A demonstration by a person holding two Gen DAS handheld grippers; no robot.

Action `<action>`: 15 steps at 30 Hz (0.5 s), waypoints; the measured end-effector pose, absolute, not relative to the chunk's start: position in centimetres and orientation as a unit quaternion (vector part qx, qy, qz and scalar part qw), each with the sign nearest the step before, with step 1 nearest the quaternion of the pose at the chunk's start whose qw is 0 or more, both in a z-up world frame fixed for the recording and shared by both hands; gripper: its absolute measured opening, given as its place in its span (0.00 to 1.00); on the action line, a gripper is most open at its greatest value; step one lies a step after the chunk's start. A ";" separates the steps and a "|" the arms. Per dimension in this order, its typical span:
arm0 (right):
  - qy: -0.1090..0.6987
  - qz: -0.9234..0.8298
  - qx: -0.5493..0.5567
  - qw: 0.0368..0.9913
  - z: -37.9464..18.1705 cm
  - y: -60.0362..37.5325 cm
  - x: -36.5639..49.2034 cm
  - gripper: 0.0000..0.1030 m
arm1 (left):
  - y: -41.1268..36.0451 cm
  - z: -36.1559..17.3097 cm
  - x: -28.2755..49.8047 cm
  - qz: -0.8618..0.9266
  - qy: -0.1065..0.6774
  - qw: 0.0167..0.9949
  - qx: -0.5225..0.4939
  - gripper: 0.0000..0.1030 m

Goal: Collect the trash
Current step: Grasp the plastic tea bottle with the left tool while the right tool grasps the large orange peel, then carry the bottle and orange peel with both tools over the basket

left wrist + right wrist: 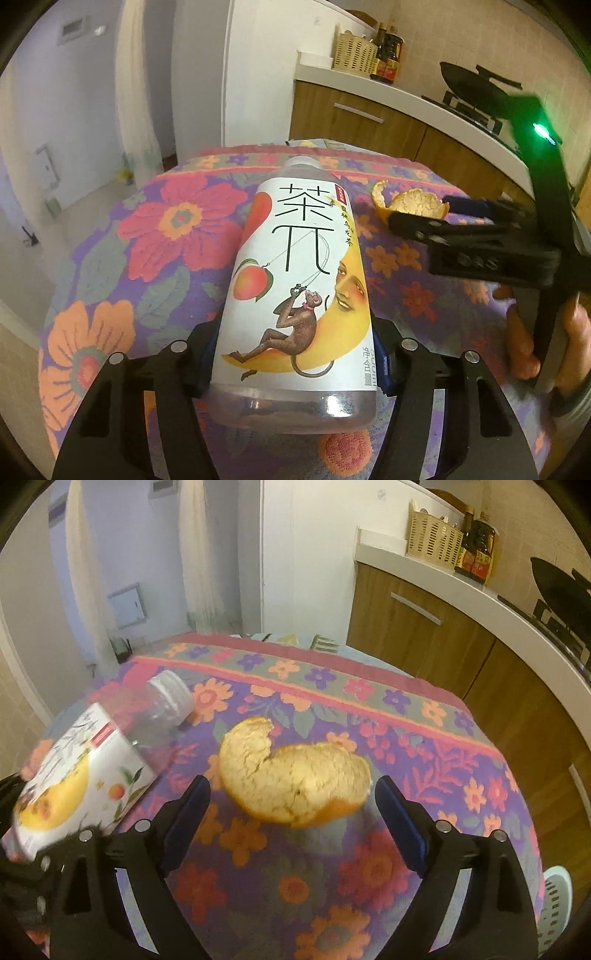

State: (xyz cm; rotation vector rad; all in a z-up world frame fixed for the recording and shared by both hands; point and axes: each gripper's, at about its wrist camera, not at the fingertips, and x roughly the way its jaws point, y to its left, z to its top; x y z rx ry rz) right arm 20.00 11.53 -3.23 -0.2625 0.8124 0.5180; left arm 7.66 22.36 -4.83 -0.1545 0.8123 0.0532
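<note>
Left hand-held gripper [295,365] clasps the tea bottle [299,295]; right hand-held gripper [291,801], spread wide, straddles the orange peel [291,775] beside the bottle: squeeze gently at its thickest part.

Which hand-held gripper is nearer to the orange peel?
Right. The right hand-held gripper is open with the orange peel between its fingers. The left hand-held gripper is beside it, around the bottle.

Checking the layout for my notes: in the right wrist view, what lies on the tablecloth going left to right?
Bottle → orange peel. Past the cloth's right edge, a pale basket shows at the frame's lower right corner.
</note>
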 end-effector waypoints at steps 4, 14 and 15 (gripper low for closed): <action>0.407 0.239 -0.141 0.870 -3.8 12.6 21.0 0.84 | 22.0 -4.6 7.3 0.035 0.387 0.919 -0.065 0.58; 0.390 0.249 -0.130 0.877 -3.5 12.0 20.2 0.26 | 22.8 -4.1 6.5 0.037 0.366 0.926 -0.091 0.58; 0.388 0.256 -0.124 0.877 -3.3 11.7 20.0 0.26 | 22.9 -4.0 6.4 0.037 0.364 0.926 -0.093 0.58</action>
